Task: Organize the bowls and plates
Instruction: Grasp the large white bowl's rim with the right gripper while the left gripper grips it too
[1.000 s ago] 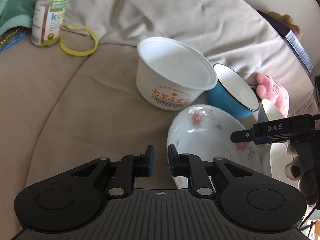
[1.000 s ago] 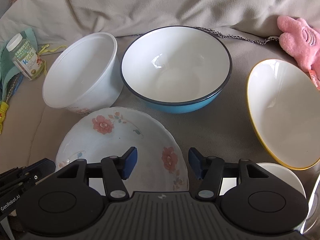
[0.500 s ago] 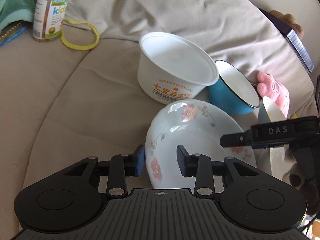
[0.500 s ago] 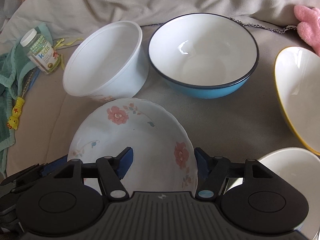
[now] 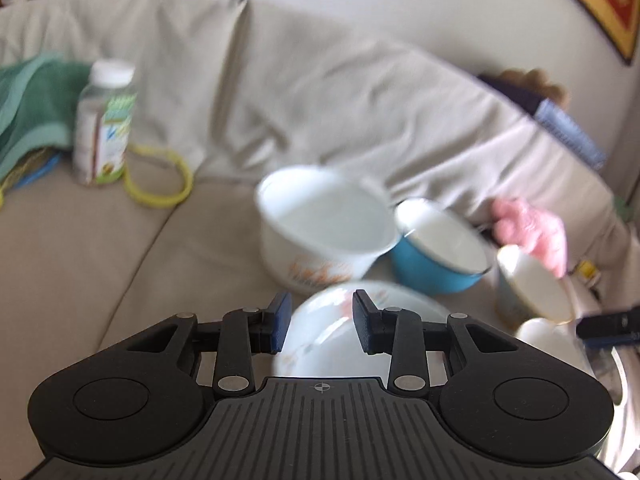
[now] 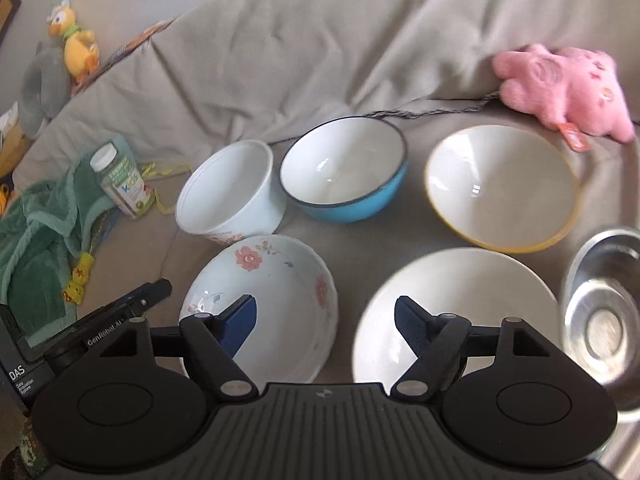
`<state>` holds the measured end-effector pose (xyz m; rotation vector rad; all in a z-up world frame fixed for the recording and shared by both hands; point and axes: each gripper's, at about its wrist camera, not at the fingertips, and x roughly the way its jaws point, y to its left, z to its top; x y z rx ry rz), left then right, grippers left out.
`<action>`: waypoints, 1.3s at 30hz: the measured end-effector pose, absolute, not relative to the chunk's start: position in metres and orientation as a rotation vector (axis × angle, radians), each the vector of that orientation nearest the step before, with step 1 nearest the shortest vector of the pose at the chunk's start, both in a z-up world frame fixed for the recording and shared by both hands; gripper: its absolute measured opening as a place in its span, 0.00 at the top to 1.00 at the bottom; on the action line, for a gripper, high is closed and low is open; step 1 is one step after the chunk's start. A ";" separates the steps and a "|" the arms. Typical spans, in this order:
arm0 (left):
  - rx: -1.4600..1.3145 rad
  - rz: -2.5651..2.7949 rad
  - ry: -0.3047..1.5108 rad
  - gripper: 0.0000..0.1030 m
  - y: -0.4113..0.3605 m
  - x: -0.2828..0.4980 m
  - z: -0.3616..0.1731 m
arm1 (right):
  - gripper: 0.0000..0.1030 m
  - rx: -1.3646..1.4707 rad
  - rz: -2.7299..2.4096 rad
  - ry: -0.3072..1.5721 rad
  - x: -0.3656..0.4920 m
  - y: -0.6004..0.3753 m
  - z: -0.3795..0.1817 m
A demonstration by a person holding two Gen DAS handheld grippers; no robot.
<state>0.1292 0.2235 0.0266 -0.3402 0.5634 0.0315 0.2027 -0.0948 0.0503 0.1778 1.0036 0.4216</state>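
Hidden or unclear: the left wrist view is motion-blurred, so the bottle label and the bowl lettering cannot be read; the floral plate [image 5: 340, 336] there is partly covered by the left tool [image 5: 319, 322]. In the right wrist view the steel bowl [image 6: 604, 320] is cut by the frame edge and blurred.
Count: six dishes in the right wrist view, namely one floral plate [image 6: 272, 300], one plain white plate [image 6: 460, 312], one white plastic tub [image 6: 228, 192], one blue enamel bowl [image 6: 344, 172], one yellow-rimmed bowl [image 6: 500, 188], and the steel bowl.
Floral plate: white, shallow, pink roses on its rim; it lies on the sofa [image 6: 280, 60] in front of the tub, beside the white plate.
Left tool: jaws apart, over the near rim of the floral plate, gripping nothing.
Right tool [image 6: 325, 320]: jaws wide apart, above the gap between the two plates, holding nothing.
Other things: one pink plush toy [image 6: 560, 84], one vitamin bottle [image 6: 122, 180], one green towel [image 6: 40, 232], one yellow duck toy [image 6: 76, 44].
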 end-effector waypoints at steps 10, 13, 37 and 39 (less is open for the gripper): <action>-0.296 -0.352 0.744 0.64 0.101 0.195 0.035 | 0.25 0.292 0.250 0.976 0.153 -0.193 0.000; -0.225 -0.360 0.805 0.64 0.066 0.219 0.028 | 0.34 0.339 0.241 0.968 0.154 -0.207 -0.015; 0.094 -0.315 1.052 0.64 0.001 0.258 -0.022 | 0.43 0.558 0.355 0.947 0.172 -0.204 -0.078; 0.100 -0.319 1.083 0.64 -0.001 0.251 -0.023 | 0.43 0.574 0.367 0.943 0.170 -0.213 -0.079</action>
